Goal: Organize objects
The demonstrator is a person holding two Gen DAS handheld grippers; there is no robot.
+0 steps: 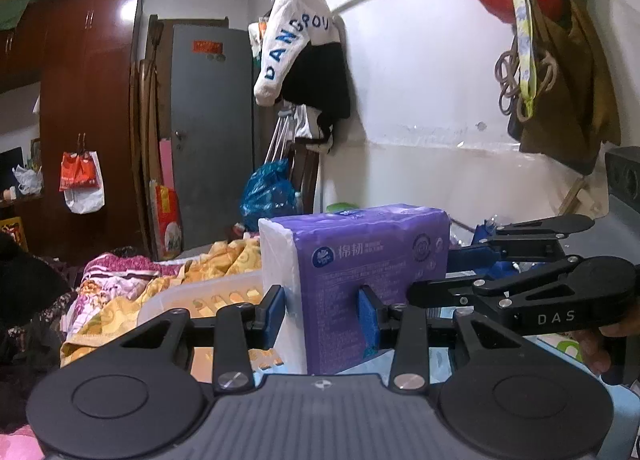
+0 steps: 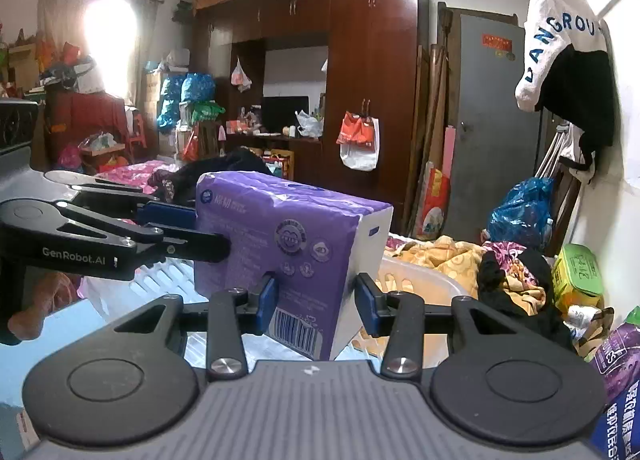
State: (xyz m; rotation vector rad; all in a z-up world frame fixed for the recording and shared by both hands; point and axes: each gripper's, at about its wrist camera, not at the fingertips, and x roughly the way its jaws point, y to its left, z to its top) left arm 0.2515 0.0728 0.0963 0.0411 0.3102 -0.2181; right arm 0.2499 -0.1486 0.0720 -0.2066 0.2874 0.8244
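Observation:
A purple and white tissue pack [image 1: 360, 260] stands upright between both grippers, above a white slotted basket [image 1: 208, 296]. My left gripper [image 1: 325, 314] is shut on the pack's near end, its blue pads pressing both sides. In the right wrist view the same pack [image 2: 288, 248] sits between my right gripper's [image 2: 316, 300] pads; the left pad touches it, the right pad shows a small gap. The right gripper also shows in the left wrist view [image 1: 500, 260], and the left gripper shows in the right wrist view [image 2: 168, 223], clamped on the pack's far side.
The white basket [image 2: 416, 280] sits on a bed strewn with yellow and floral cloth [image 2: 444, 252]. A green packet [image 2: 576, 272] and purple bags [image 2: 616, 352] lie at the right. A blue bag [image 1: 268, 187], wardrobe [image 1: 92, 99] and grey door [image 1: 212, 131] stand behind.

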